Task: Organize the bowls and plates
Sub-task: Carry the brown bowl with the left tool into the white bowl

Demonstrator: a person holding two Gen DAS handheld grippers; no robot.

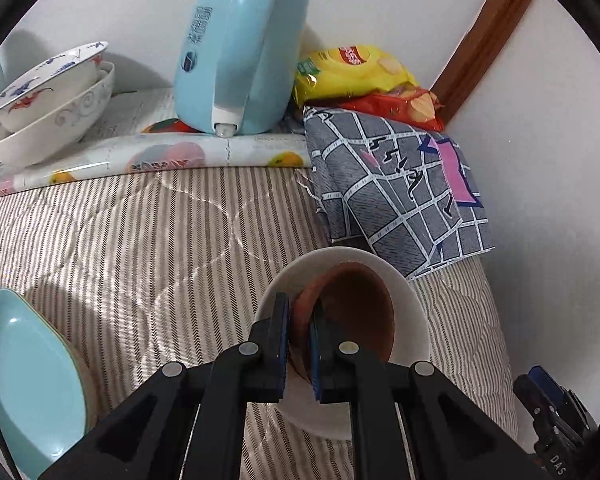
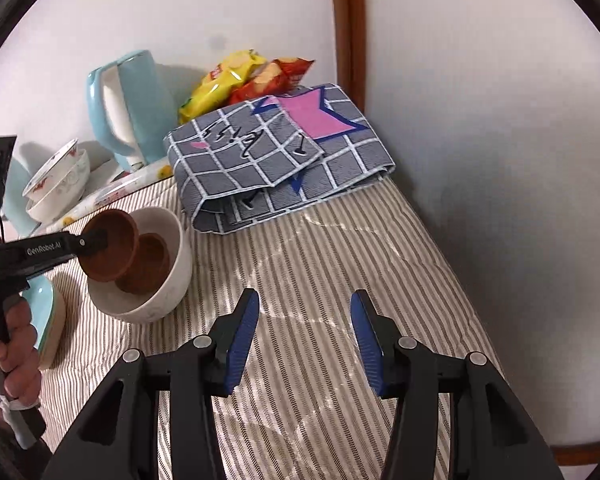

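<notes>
Two brown bowls sit at the white bowl (image 2: 148, 276): one brown bowl (image 2: 146, 266) lies inside it, and the other brown bowl (image 2: 108, 246) is tilted over its rim, pinched at the edge by the left gripper (image 1: 299, 344), whose jaws are nearly closed on that rim. The right gripper (image 2: 304, 336) hovers wide open and empty over the striped bedcover (image 2: 340, 248), just to the side of the white bowl. Behind the white bowl, a stack of patterned bowls (image 1: 48, 108) stands beside the blue kettle (image 1: 240, 48), and blue plates (image 1: 24, 376) rest close on its other side. The step in hand looks like nesting the held bowl into the white one. Next, it likely needs lowering level onto the bowl already inside, then the jaws easing apart.
</notes>
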